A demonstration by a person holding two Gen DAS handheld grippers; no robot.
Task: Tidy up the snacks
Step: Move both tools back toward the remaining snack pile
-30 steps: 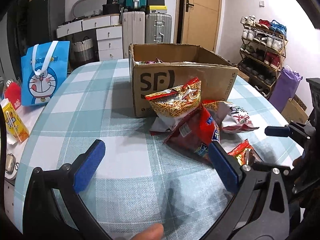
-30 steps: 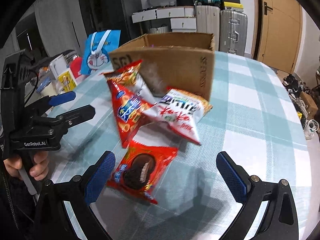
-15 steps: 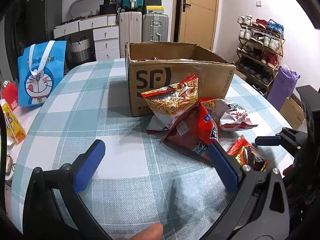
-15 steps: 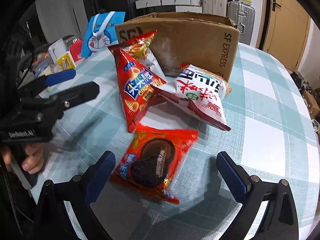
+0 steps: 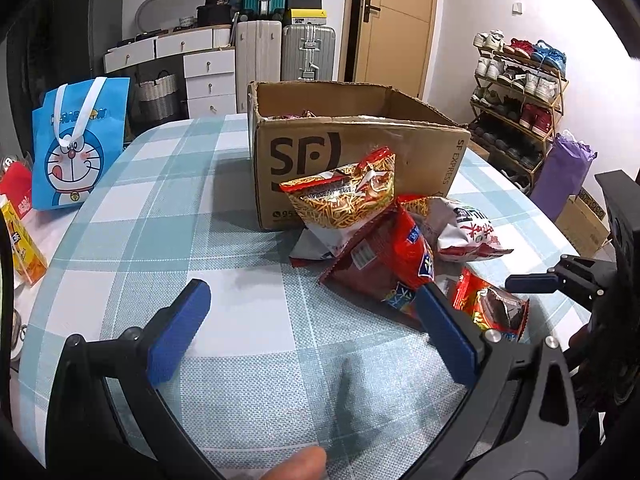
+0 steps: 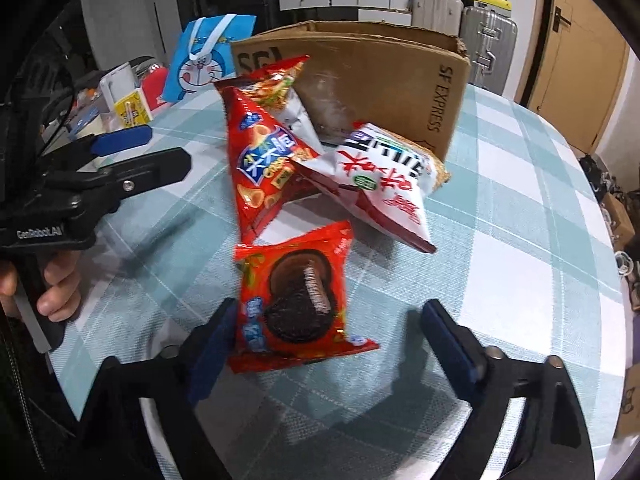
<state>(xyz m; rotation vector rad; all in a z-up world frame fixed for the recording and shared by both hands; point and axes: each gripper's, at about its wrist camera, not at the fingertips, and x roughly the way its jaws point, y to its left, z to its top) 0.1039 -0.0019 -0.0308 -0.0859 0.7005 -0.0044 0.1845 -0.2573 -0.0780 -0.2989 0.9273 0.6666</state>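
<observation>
Several snack bags lie on the checked table in front of an open SF cardboard box (image 5: 360, 152) (image 6: 384, 76). A red cookie pack (image 6: 296, 296) (image 5: 490, 308) lies nearest, between the open jaws of my right gripper (image 6: 328, 328), its left edge at the left finger. Behind it are a red chip bag (image 6: 260, 164) (image 5: 384, 264), a white and red bag (image 6: 380, 180) (image 5: 468, 228) and a noodle-snack bag (image 5: 344, 196) (image 6: 276, 80) leaning on the box. My left gripper (image 5: 312, 320) is open and empty over bare tablecloth, left of the pile.
A blue Doraemon bag (image 5: 76, 148) (image 6: 208, 60) stands at the table's left side with a yellow carton (image 5: 20, 248) and clutter beside it. The table edge (image 6: 616, 280) curves away at right. Suitcases, drawers and a shoe rack (image 5: 516, 92) stand beyond.
My right gripper has moved forward and down toward the cookie pack, which now sits between its fingers. The left gripper has barely moved, drifting slightly back.
</observation>
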